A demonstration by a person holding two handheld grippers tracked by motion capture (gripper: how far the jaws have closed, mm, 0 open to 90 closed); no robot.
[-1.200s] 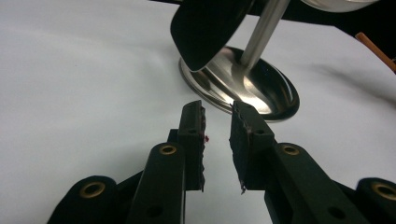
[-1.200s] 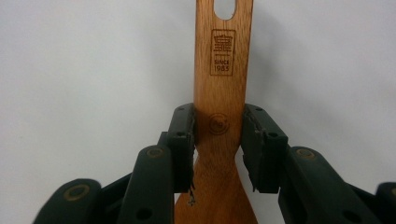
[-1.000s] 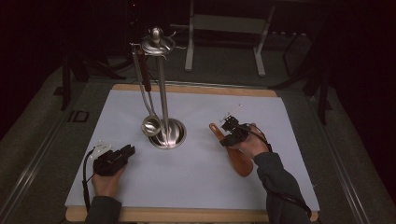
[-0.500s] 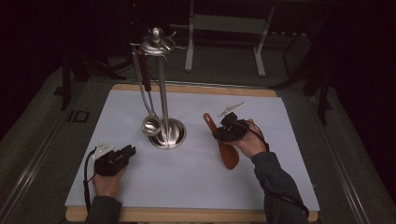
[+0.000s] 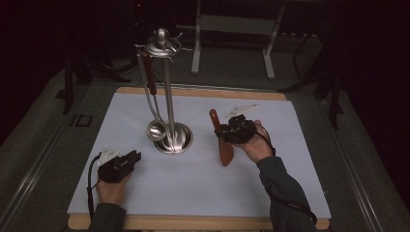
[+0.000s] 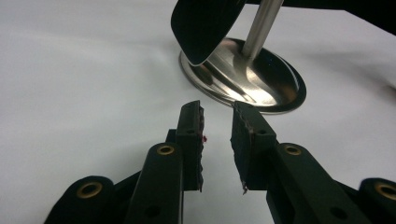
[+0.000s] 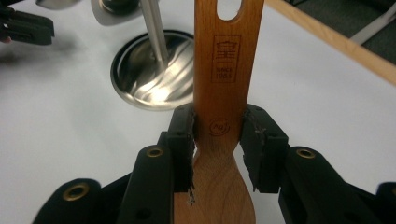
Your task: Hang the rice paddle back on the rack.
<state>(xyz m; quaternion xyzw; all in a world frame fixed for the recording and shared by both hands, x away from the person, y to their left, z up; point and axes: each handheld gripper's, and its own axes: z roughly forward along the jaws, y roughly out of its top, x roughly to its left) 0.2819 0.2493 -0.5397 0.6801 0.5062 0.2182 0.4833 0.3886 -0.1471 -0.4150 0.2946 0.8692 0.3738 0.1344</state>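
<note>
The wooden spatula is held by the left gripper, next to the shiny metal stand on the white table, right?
Not quite. The right gripper holds the wooden spatula, its jaws pressed on the handle, as the right gripper view shows. The left gripper holds nothing. The spatula is indeed beside the shiny metal stand.

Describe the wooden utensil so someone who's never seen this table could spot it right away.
On the white mat, look right of the tall steel stand with its round base. The wooden spatula is there, clamped at its neck in the right gripper. It's flat, reddish-brown, with a slot in the handle, unlike the steel ladle hanging on the stand.
</note>
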